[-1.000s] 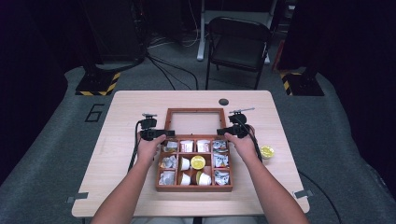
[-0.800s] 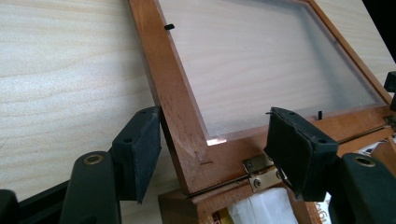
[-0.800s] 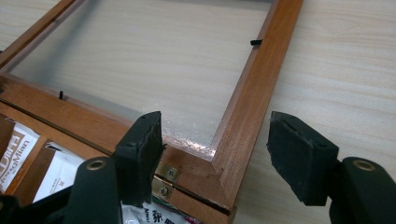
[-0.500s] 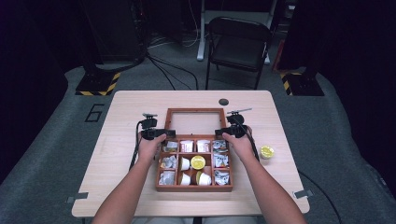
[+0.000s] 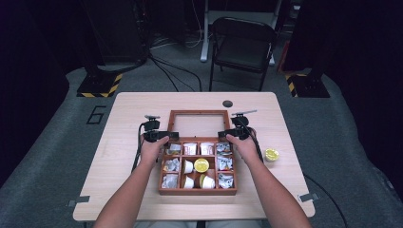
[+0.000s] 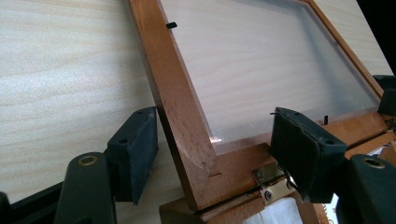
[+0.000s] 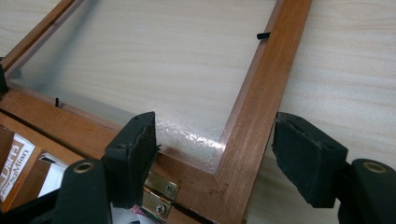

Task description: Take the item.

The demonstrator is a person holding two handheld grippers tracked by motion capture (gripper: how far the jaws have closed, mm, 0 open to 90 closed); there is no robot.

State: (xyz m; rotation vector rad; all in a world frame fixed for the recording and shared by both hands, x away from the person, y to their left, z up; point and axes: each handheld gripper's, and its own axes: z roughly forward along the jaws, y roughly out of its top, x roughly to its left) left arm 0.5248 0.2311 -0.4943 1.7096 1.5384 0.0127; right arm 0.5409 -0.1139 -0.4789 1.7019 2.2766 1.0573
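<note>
The hinged lid (image 5: 197, 124) of the wooden compartment box (image 5: 197, 190) lies fully opened, flat on the bench (image 5: 133, 102) beyond the box, its clear pane facing up; the long axis of the lid runs left to right across the bench, with the hinge edge nearest the person; brass hinges (image 6: 268, 182) join it to the box at both near corners.

The left gripper (image 5: 157, 135) stands at the lid's near-left corner; in the left gripper view its fingers (image 6: 135, 151) are apart and straddle the left frame rail (image 6: 180, 107), one outside it over bare bench, the other over the pane side near the hinge; neither pad presses on the wood; the jaws have just been opening, with the rail between them.

The right gripper (image 5: 236, 133) mirrors this at the near-right corner; in the right gripper view its fingers (image 7: 308, 156) are spread to either side of the right rail (image 7: 254, 107), clear of it; these jaws have likewise just been opening around the rail.

Judgement: the lid appears set down and released; each rail lies straight ahead of its own gripper, so each hand is equally near its side; any re-closing would call for both to pinch the rails and swing the lid back toward the person about the hinge line.

Compartments hold small packets and cups (image 5: 201, 165); one yellow-topped cup (image 5: 271, 154) sits on the bench right of the box; a dark disc (image 5: 227, 103) lies near the far edge.
</note>
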